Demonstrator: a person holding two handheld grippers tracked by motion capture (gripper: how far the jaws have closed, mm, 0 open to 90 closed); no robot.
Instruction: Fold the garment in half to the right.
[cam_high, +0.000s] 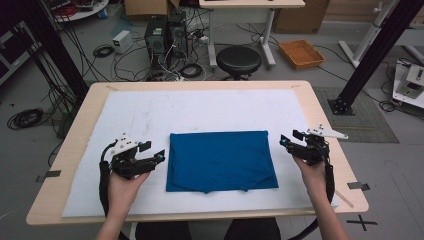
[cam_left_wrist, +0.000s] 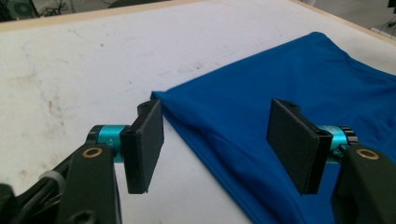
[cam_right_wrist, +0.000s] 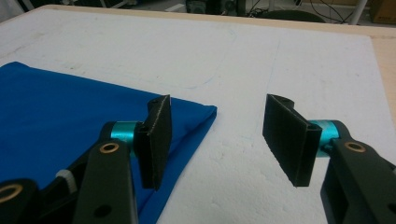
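Item: blue cloth (cam_high: 221, 161), folded, lying flat at the middle of the white mat (cam_high: 150, 110). We are holding the left gripper (cam_high: 153, 152) just off the cloth's left edge, jaws standing wide apart, gripping nothing. We are holding the right gripper (cam_high: 289, 138) just off its right edge, jaws likewise apart and empty.
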